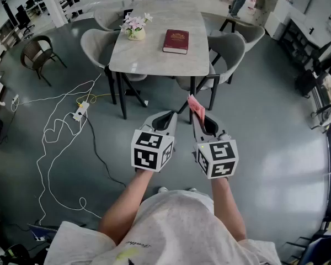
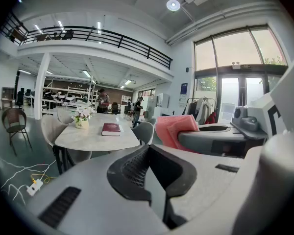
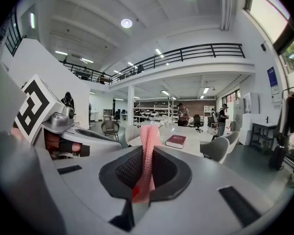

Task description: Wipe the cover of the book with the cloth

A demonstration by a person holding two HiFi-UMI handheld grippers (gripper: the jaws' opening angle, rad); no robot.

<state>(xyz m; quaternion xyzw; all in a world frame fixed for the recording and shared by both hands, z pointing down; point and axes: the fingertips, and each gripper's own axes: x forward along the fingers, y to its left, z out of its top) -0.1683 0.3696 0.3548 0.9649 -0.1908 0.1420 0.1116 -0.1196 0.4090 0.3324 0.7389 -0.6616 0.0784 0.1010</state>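
Fingers (image 3: 121,173) of the right gripper (image 3: 146,175) are clamped on the pink cloth (image 3: 148,141), which stands up in a fold from between them. Fingers (image 2: 132,168) of the left gripper (image 2: 154,180) are pressed together with nothing between them. Both grippers hang side by side over the grey floor (image 1: 265,148), well short of the table's (image 1: 154,57) near edge. The dark red book (image 1: 176,41) lies flat and shut on the table, right of its middle and apart from the grippers. A flower pot (image 1: 135,29) stands toward the table's left edge. Grey chairs (image 1: 226,51) ring the table, one at its near right corner. A white cable and power strip (image 1: 80,111) lie on the floor to the left. Gold print on the book cover is too small to read.
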